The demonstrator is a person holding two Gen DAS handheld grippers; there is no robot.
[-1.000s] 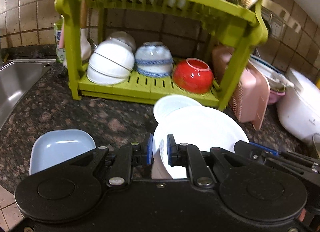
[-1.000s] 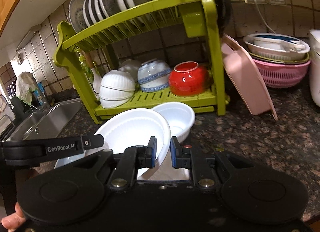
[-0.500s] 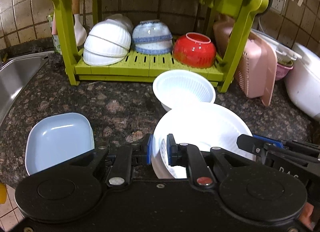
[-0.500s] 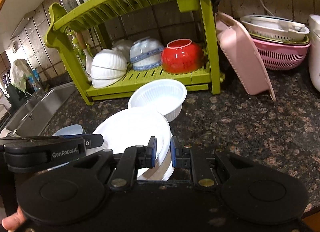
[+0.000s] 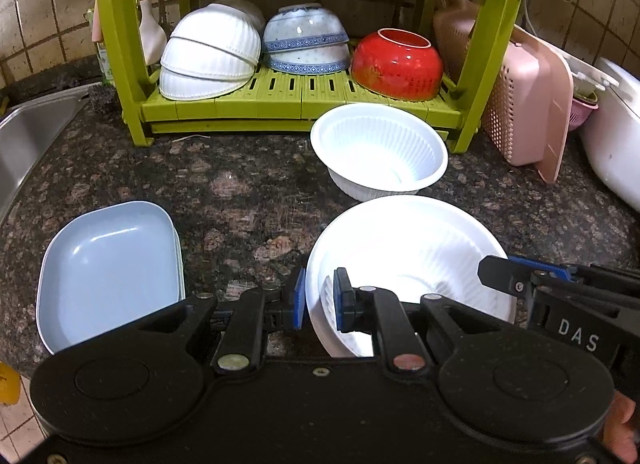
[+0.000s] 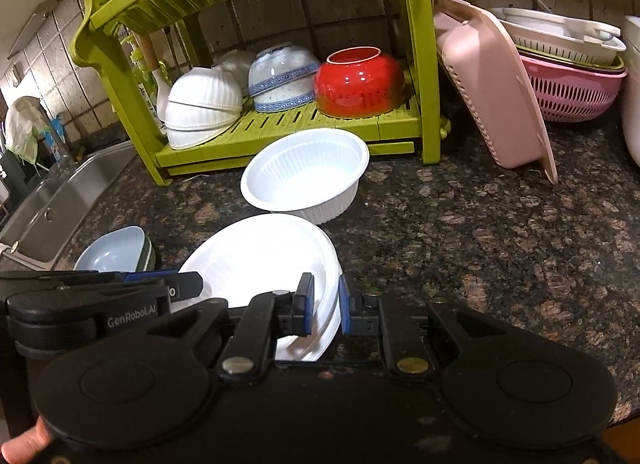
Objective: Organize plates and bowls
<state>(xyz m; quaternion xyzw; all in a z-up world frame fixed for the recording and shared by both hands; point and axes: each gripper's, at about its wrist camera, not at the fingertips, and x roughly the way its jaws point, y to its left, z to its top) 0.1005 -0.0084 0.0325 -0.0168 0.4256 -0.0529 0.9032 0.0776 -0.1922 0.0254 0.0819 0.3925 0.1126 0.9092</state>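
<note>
Both grippers' fingers [image 5: 343,296] clamping white plate [image 5: 404,248].

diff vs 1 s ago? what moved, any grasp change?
Both grippers, left gripper and right gripper, pulled the big white plate back from the green rack toward the counter's near edge, uncovering the ribbed white bowl. No grasp change: each stays shut on the plate's rim. Ribbed bowl, rack bowls and blue dish stayed put.

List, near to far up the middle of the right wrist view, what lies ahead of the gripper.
Right gripper shut on the rim of the big white plate → ribbed white bowl on the counter → red bowl upside down on the green rack.
</note>
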